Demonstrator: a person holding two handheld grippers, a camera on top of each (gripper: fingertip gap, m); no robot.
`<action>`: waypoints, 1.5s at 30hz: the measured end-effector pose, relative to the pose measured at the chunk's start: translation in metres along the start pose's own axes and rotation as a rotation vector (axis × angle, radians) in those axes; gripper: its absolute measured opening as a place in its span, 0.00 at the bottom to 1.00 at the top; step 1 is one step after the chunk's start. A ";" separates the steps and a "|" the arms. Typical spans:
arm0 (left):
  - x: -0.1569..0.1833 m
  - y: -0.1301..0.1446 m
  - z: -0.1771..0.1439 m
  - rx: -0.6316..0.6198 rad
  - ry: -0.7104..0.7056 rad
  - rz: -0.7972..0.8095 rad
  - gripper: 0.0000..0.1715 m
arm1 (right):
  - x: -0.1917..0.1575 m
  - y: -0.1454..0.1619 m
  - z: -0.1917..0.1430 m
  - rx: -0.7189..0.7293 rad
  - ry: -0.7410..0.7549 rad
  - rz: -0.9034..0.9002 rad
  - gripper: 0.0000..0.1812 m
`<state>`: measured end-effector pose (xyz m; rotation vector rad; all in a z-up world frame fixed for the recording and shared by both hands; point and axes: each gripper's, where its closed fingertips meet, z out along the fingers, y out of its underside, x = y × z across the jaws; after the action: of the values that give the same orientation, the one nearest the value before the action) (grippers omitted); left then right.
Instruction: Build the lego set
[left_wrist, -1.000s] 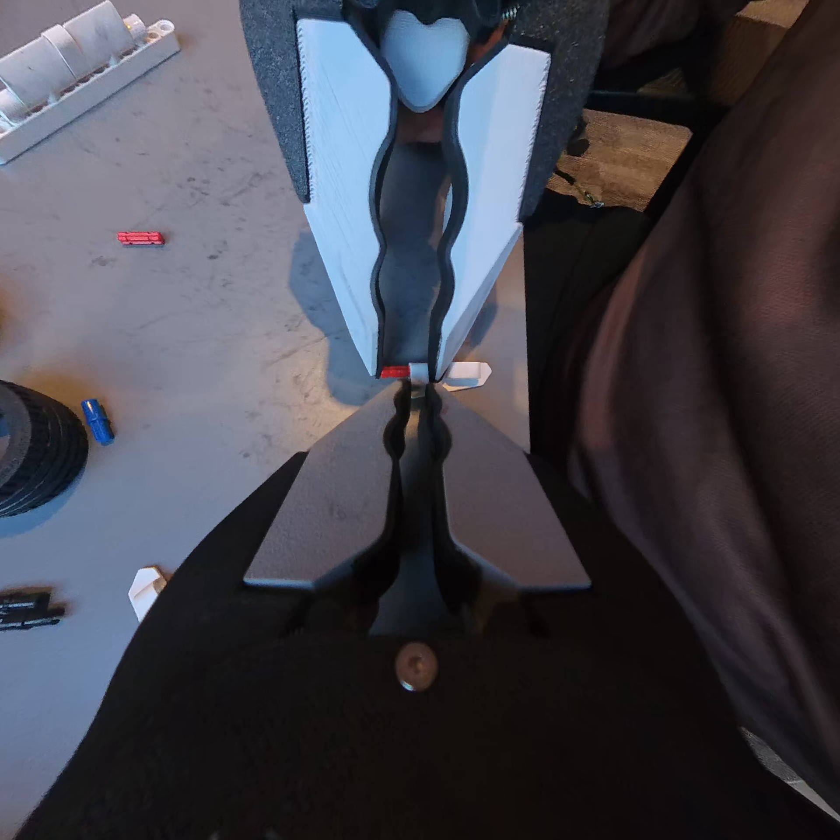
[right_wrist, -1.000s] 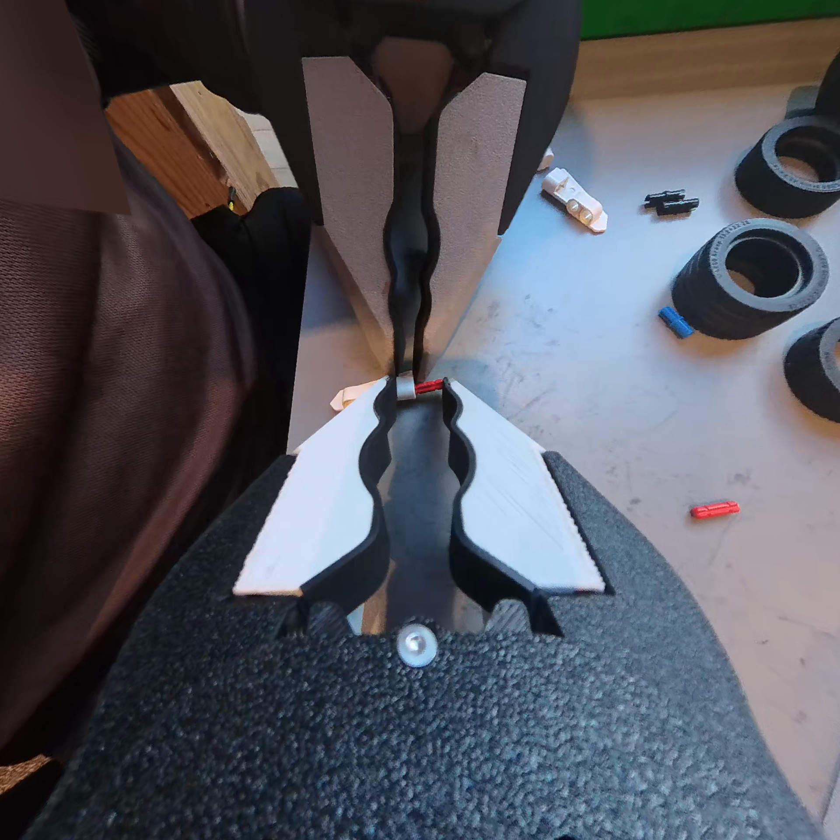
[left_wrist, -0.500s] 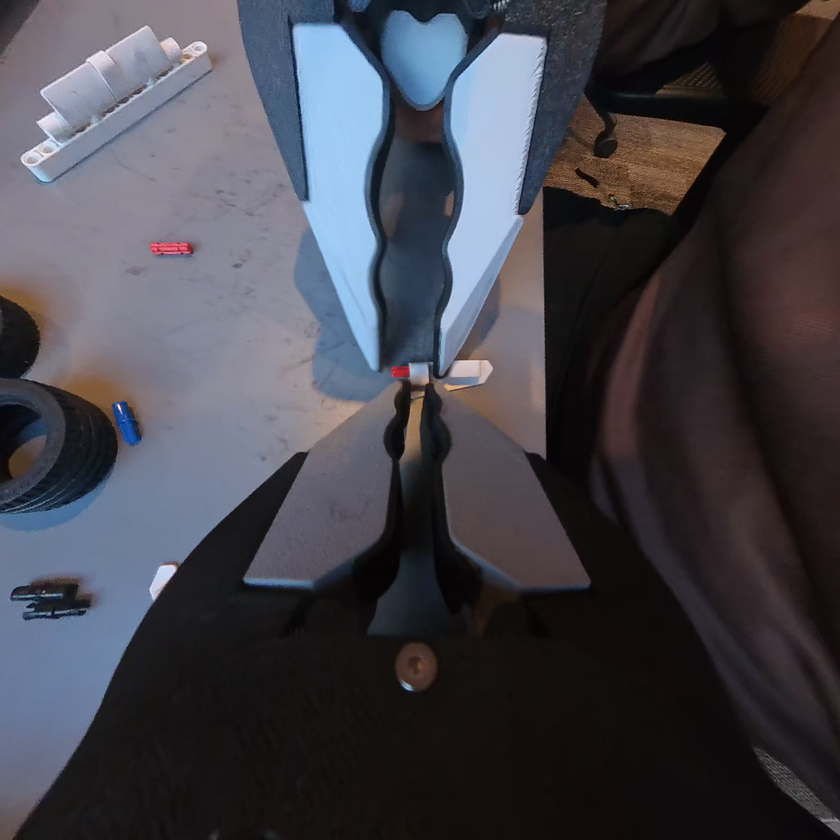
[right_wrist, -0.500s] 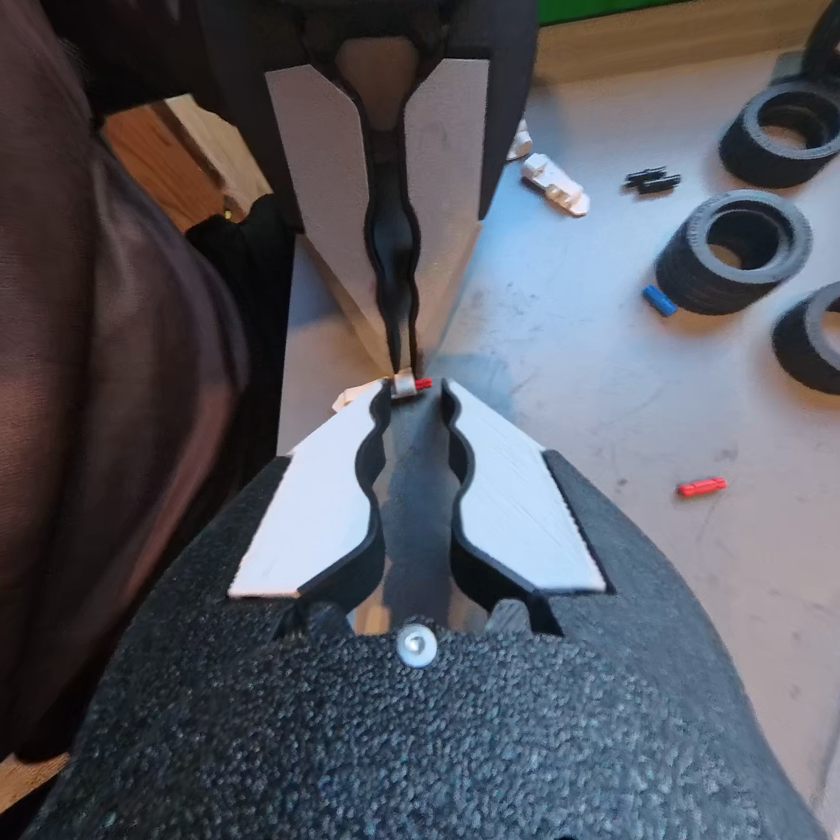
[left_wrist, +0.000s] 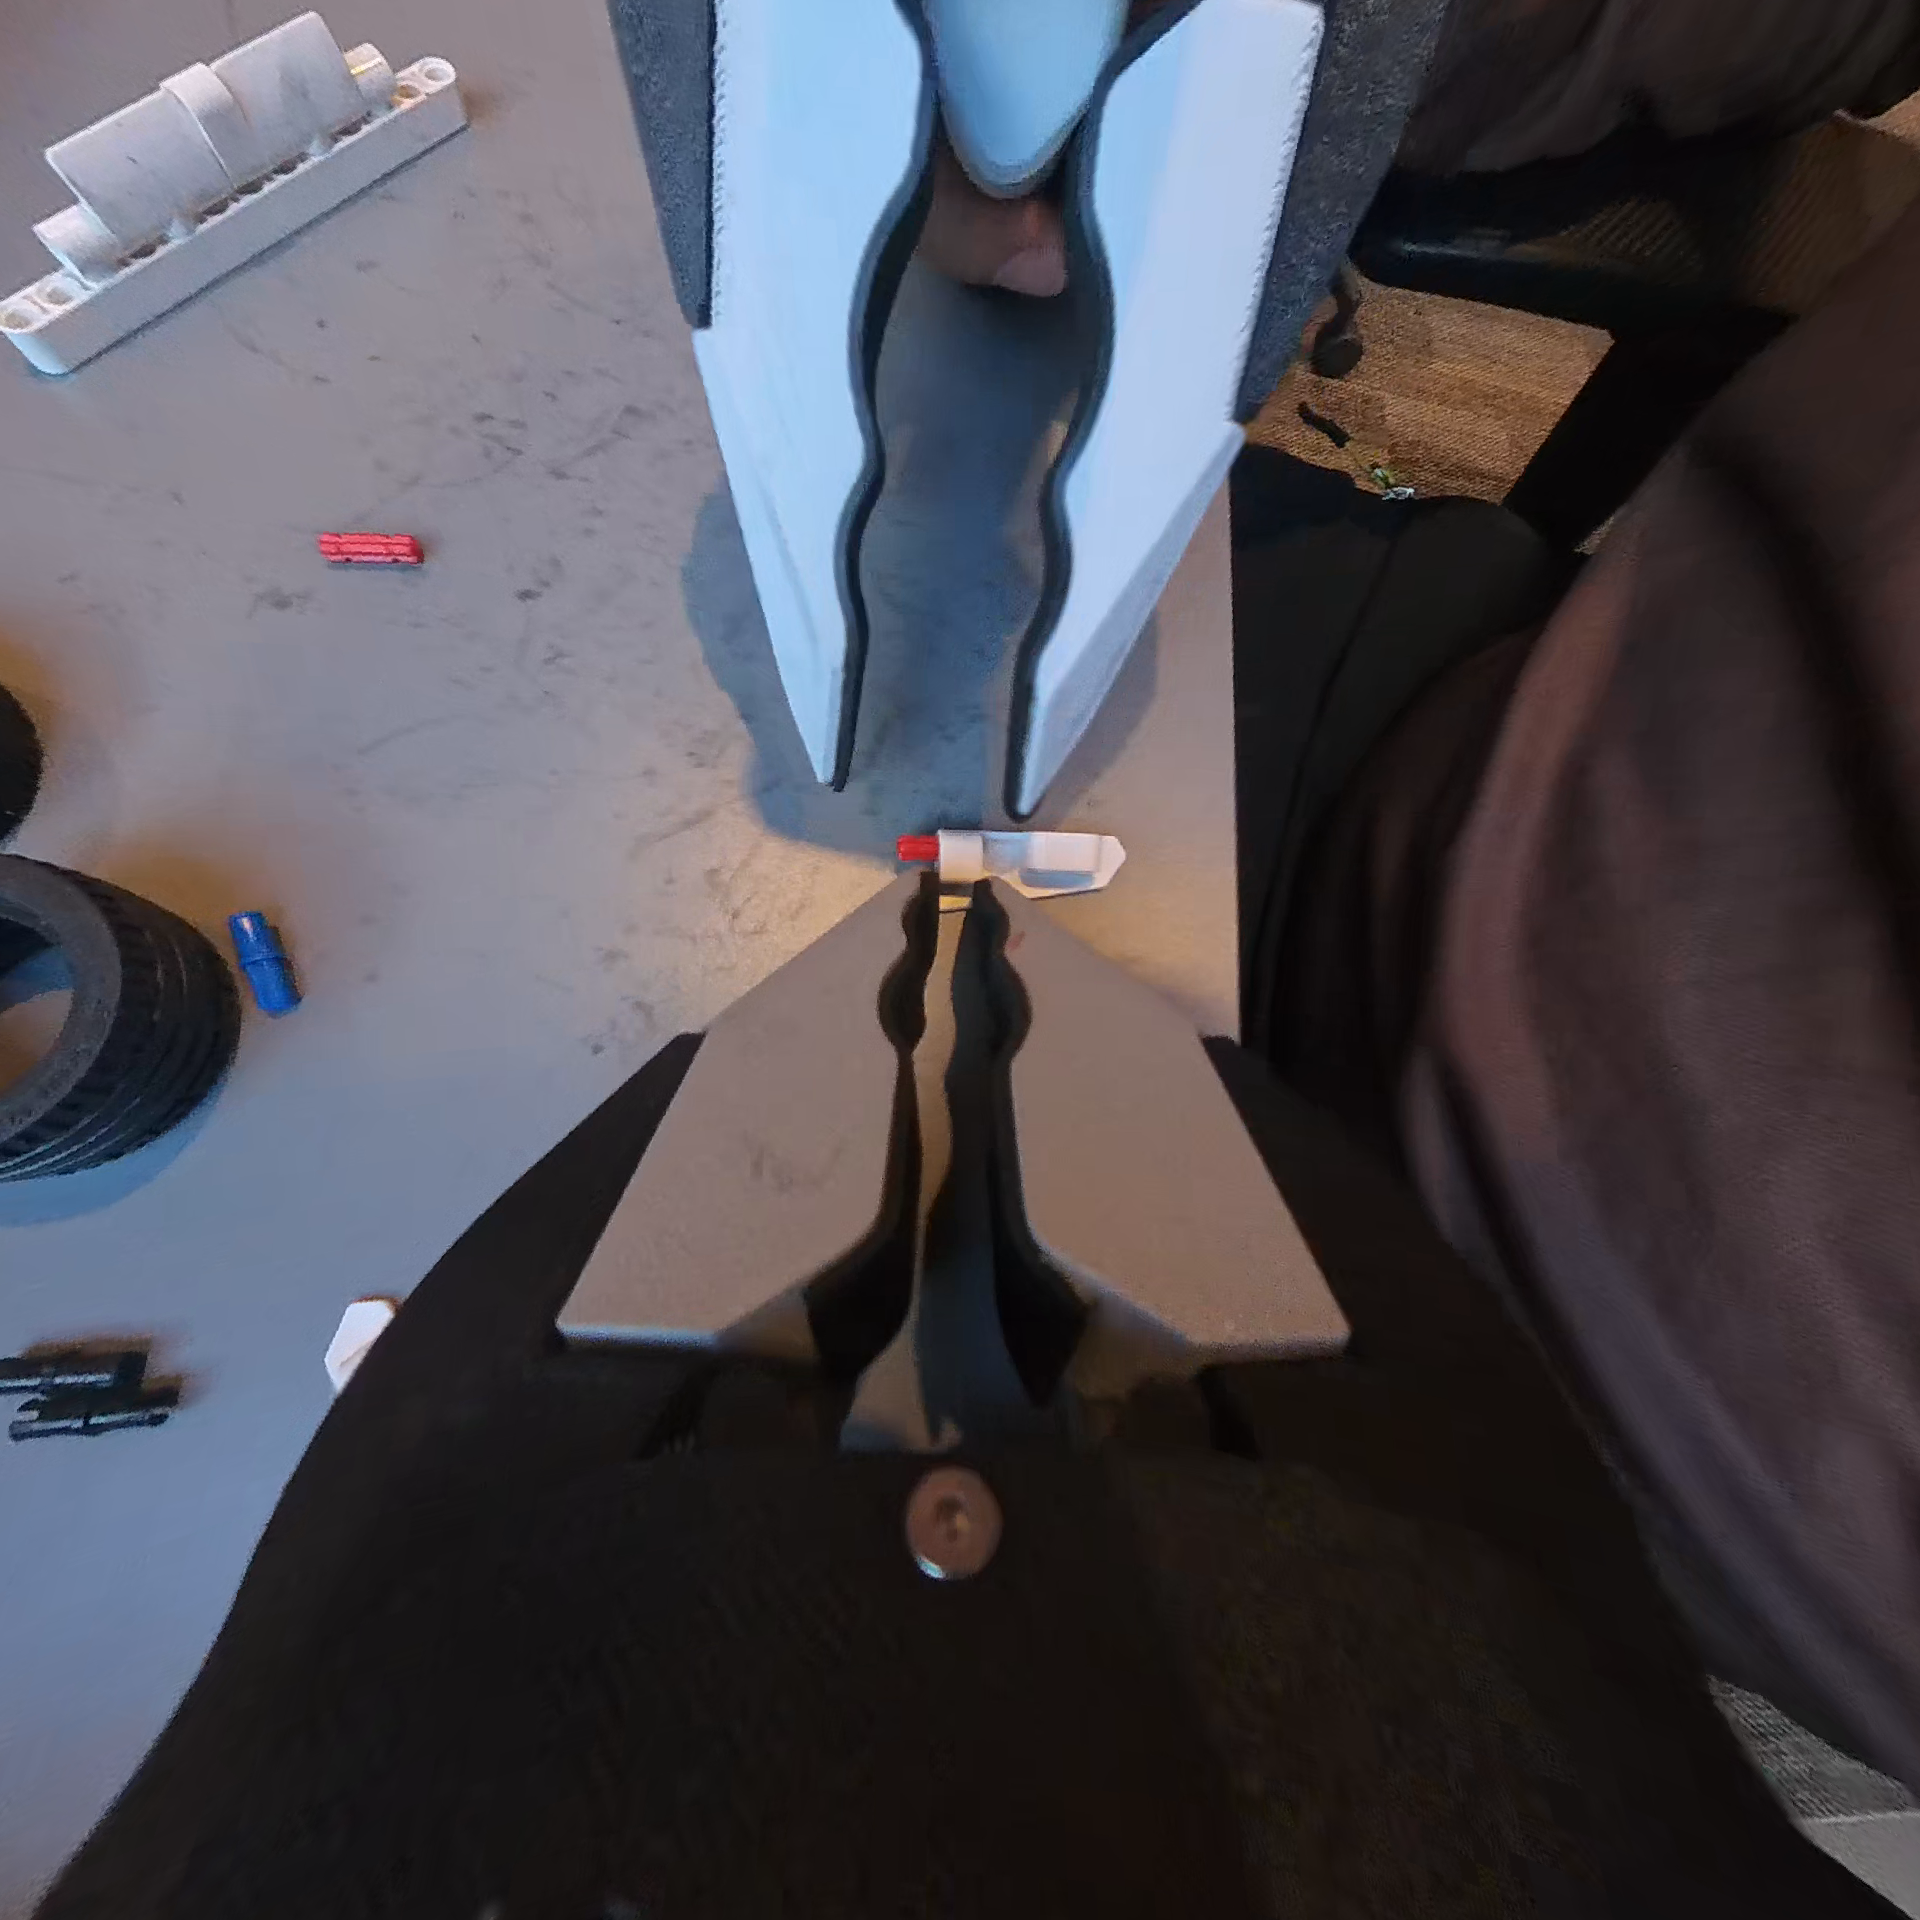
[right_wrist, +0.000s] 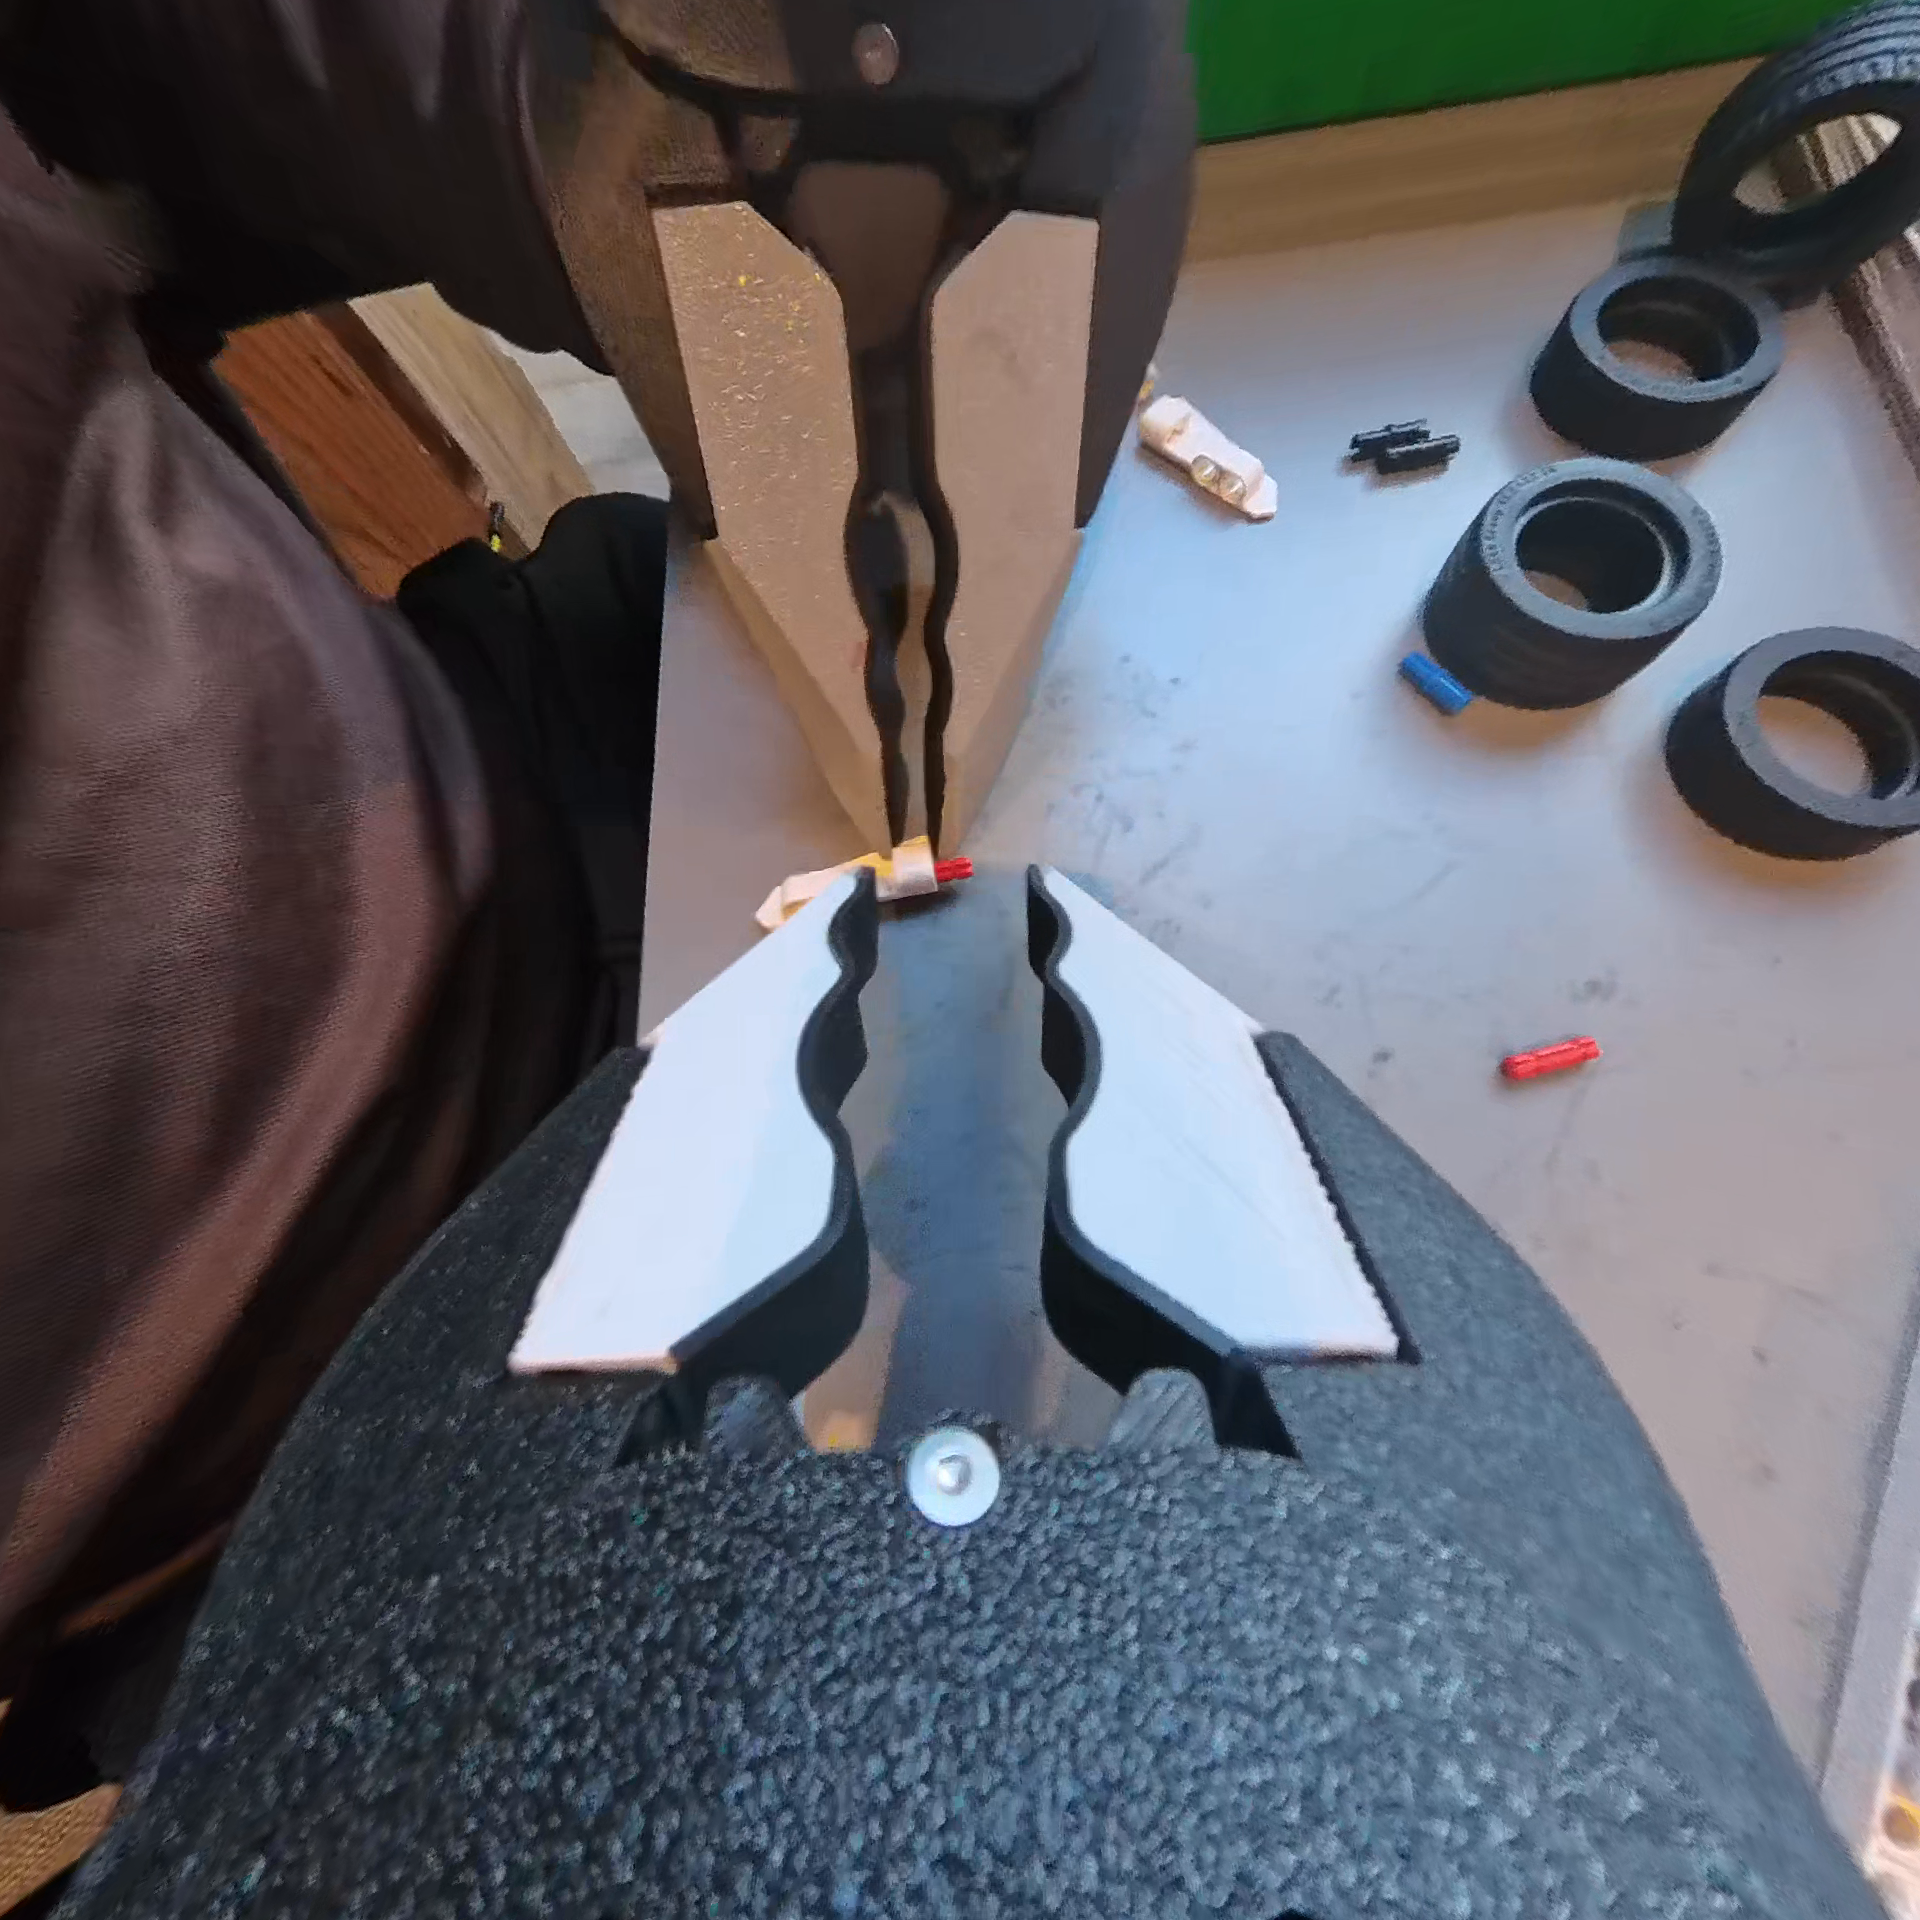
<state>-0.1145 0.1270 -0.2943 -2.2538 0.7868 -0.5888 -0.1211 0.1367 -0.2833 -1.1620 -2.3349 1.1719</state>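
In the left wrist view our left tool (left_wrist: 951, 883) is clamped on the small white piece (left_wrist: 1029, 862), pinching it at the collar end; a red pin (left_wrist: 914, 848) sticks out of that collar to the left, and the white piece's long axis runs crosswise to our fingers, its pointed end out to the right; it is held in the air above the near edge of the counter (left_wrist: 468, 727); facing us, the right tool (left_wrist: 925, 805) has its white fingers apart, tips just beyond the piece and not touching it; off to the left lie a loose red pin (left_wrist: 371, 548), a blue pin (left_wrist: 265, 961) beside a black tyre (left_wrist: 114, 1039), a white beam assembly (left_wrist: 229, 177) and some black connectors (left_wrist: 88, 1392)

In the right wrist view our right tool (right_wrist: 945, 883) stands open, with the white piece (right_wrist: 909, 871) and the red pin (right_wrist: 951, 869) right at its tips, slightly left of the gap's middle; the pin points to our right, across the opening instead of along it; the left tool (right_wrist: 914, 831) comes down from above, closed on the piece; further tyres (right_wrist: 1569, 582) and another white part (right_wrist: 1205, 462) sit well apart on the counter

We judge the pin is seated in the collar, only its stub showing; what matters next is that the joined part lies sideways between both tools, with the left the one carrying it
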 end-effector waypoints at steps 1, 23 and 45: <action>-0.001 0.000 0.000 0.001 -0.018 0.008 0.02 | 0.000 0.001 0.001 -0.006 -0.004 0.012 0.20; -0.021 -0.004 -0.019 0.075 -0.386 0.079 0.18 | -0.002 0.012 0.003 -0.074 0.291 0.048 0.32; -0.022 -0.015 -0.044 0.307 -0.018 -0.309 0.00 | 0.023 0.013 0.000 -0.062 0.295 0.177 0.17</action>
<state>-0.1509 0.1315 -0.2581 -2.1001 0.3118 -0.7738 -0.1289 0.1584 -0.2958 -1.4778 -2.0934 0.9120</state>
